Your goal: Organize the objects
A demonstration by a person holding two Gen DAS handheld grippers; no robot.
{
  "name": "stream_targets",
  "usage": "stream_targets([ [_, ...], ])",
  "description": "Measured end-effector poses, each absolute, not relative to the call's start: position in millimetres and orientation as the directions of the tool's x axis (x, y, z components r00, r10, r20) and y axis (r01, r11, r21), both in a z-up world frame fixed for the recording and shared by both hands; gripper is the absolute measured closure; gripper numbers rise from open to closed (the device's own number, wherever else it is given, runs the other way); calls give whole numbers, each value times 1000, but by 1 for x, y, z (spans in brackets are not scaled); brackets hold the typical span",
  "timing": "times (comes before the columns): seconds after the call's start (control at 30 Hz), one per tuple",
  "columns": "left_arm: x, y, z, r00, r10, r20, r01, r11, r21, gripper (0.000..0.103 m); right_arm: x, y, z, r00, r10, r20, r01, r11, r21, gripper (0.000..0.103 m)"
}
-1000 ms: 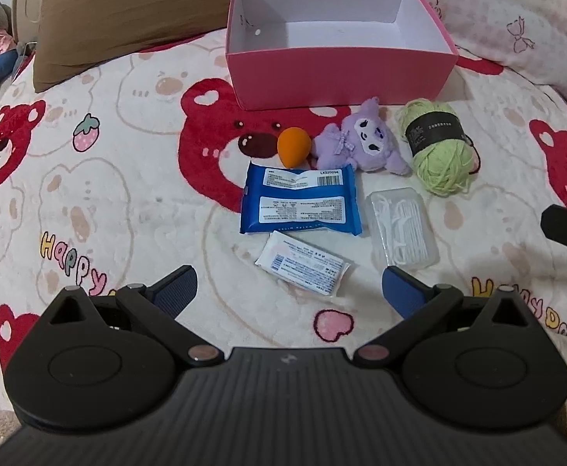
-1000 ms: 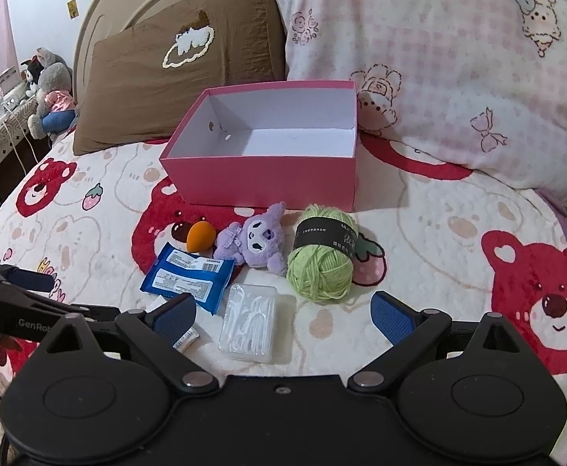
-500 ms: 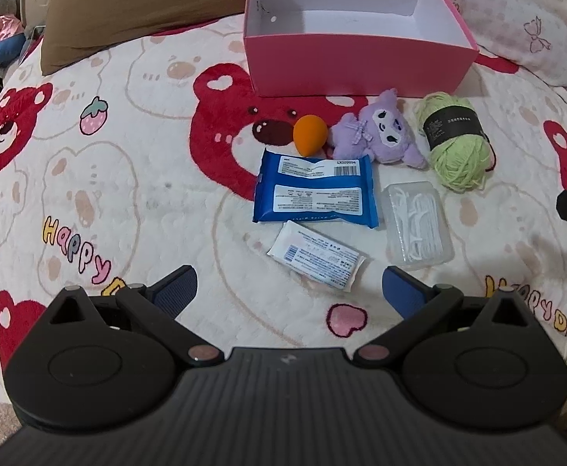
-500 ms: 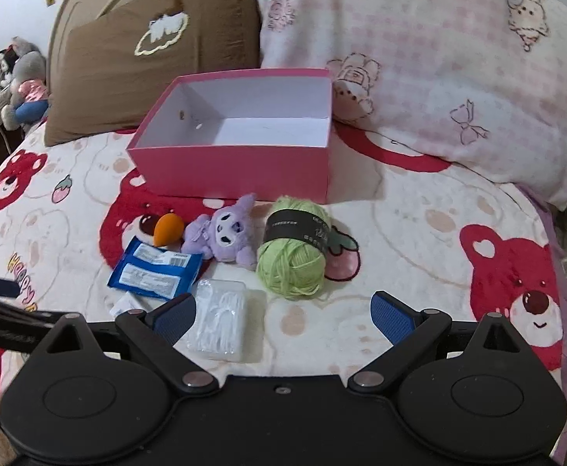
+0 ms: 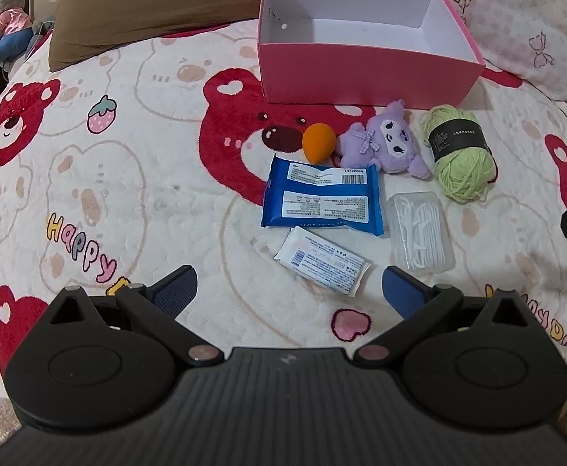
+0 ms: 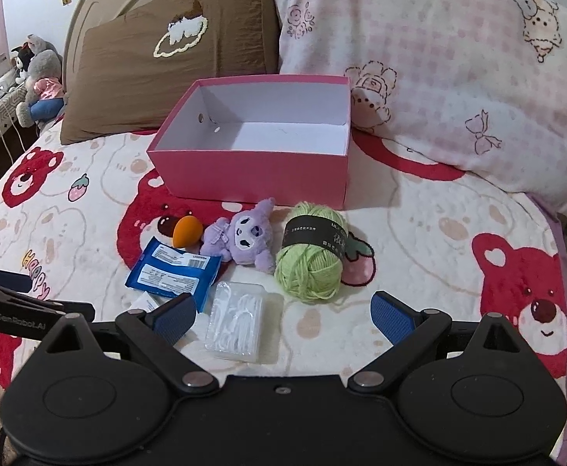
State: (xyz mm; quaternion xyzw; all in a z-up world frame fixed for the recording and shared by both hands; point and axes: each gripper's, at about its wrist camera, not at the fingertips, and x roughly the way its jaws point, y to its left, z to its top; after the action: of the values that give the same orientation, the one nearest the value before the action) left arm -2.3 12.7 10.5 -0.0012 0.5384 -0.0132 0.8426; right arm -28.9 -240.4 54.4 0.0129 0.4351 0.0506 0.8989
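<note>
An empty pink box (image 5: pixel 365 85) (image 6: pixel 260 178) stands open on the bed. In front of it lie an orange sponge (image 5: pixel 318 143) (image 6: pixel 186 231), a purple plush (image 5: pixel 384 143) (image 6: pixel 242 239), a green yarn ball (image 5: pixel 460 155) (image 6: pixel 310 258), a blue wipes pack (image 5: pixel 322 196) (image 6: pixel 173 273), a small white sachet (image 5: pixel 322 261) and a clear floss-pick box (image 5: pixel 419 231) (image 6: pixel 237 320). My left gripper (image 5: pixel 288 289) is open and empty, just short of the sachet. My right gripper (image 6: pixel 283 316) is open and empty, over the floss-pick box.
A brown pillow (image 6: pixel 167 62) and a pink checked pillow (image 6: pixel 439 70) lean behind the box. Stuffed toys (image 6: pixel 39 77) sit at the far left beyond the bed edge. The bear-print blanket (image 5: pixel 89 178) covers the bed.
Both grippers have shifted a little over the bed; the objects sit slightly differently in each view. Nothing was taken hold of and the objects have not moved.
</note>
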Motion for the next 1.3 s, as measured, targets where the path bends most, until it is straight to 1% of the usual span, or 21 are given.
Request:
stream_targets([
  [0.57,-2,11,6,394,-53,-918,31,999,-44,0,-32,-235,50,598,105,-794,-98,994,57,4],
  [0.8,-4,11,11,409,-64,-910,40,998,-52,0,-31,-236,48,589,108,-801,-101,993,60,4],
  [1.07,-5,10,15,420,-64,-905,37,998,-53,0,-36,-232,58,590,144,-795,-154,986,64,4],
  [1.17,-5,10,15,428,-63,-901,30,998,-56,2,-37,-231,58,588,152,-795,-166,984,65,4],
  [1.3,-2,9,10,450,-92,-888,23,996,-92,3,-36,-228,53,589,184,-787,-214,974,67,4],
])
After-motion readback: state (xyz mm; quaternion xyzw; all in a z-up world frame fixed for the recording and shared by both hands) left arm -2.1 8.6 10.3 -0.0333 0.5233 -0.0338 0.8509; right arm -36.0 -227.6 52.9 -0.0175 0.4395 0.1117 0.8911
